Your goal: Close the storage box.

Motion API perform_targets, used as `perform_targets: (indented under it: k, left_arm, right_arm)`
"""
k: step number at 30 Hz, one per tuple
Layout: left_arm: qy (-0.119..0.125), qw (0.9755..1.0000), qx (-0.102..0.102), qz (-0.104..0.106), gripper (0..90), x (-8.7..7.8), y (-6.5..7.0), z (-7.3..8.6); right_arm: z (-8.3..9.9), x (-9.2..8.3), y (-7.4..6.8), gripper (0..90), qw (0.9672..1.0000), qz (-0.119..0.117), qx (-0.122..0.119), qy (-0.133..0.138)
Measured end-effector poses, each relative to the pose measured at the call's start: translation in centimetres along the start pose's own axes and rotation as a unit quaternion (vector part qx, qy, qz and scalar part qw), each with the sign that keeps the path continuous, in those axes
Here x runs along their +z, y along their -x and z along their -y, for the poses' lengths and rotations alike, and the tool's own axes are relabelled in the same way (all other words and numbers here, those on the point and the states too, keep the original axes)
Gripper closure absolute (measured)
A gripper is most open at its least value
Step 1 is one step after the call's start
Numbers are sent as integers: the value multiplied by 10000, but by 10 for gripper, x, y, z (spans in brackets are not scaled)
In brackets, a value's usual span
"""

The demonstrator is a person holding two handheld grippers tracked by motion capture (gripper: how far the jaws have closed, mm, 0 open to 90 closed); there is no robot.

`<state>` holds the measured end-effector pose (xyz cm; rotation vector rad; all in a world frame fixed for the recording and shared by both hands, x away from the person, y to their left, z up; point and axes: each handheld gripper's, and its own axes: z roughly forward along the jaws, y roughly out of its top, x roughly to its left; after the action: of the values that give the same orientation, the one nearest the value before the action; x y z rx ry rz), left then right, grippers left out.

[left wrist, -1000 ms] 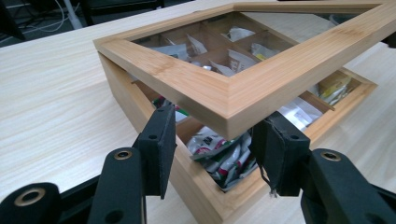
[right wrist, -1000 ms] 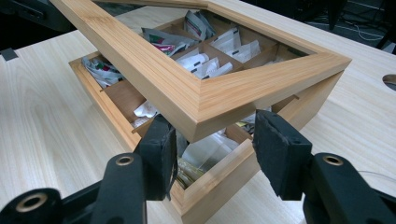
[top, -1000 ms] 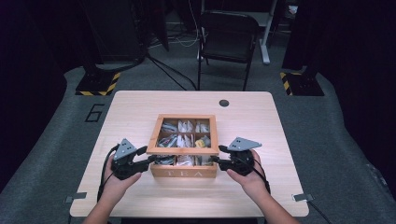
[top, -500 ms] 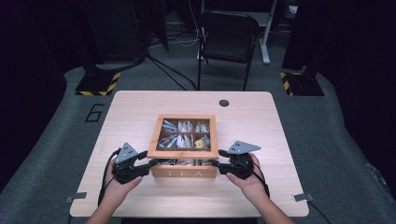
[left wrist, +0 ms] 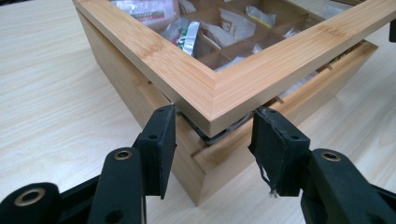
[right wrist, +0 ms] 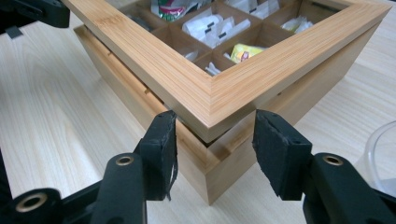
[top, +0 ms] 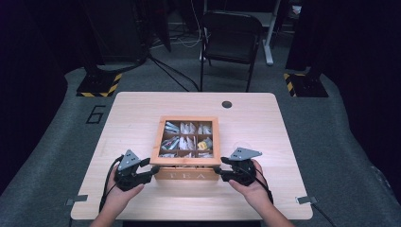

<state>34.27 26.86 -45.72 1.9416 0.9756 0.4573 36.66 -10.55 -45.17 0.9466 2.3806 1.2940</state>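
Tea box (top: 187,156) sits mid-worktop (top: 142,109), its lid (top: 160,137) lifted slightly at the near edge. Left hand-held gripper (top: 152,170) clamps the lid's near-left corner; right hand-held gripper (top: 220,171) clamps the near-right corner.

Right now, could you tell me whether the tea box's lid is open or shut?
Slightly open: the lid is lifted at its front corners, with a dark gap above the tea box base in both gripper views.
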Motion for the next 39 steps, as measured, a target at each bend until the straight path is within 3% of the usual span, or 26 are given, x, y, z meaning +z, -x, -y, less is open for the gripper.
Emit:
perform_targets:
  k: [4,6,10,16,22,32,39]
  left_arm:
    - [78,9997,-169,126,501,-4,0,2]
    - [26,9998,-137,120,500,-7,-2,2]
    - [66,9995,-291,44,497,-6,-5,4]
    - [93,9995,-287,47,487,-8,-8,3]
    - [259,9989,-390,-88,471,-12,-18,-5]
    - [133,9956,-830,-409,454,-1,-50,-10]
    - [81,9941,-933,-542,445,5,-57,-4]
  right_arm:
    - [2,0,0,488,9999,-82,114,-23]
    - [3,-2,2,485,9997,-142,181,29]
    - [6,-5,3,483,9997,-100,238,11]
    - [6,-5,4,469,9997,-79,234,70]
    - [0,-9,8,459,9993,-58,300,220]
    - [-2,-16,16,446,9985,-18,378,399]
    - [0,-17,24,444,9980,53,461,425]
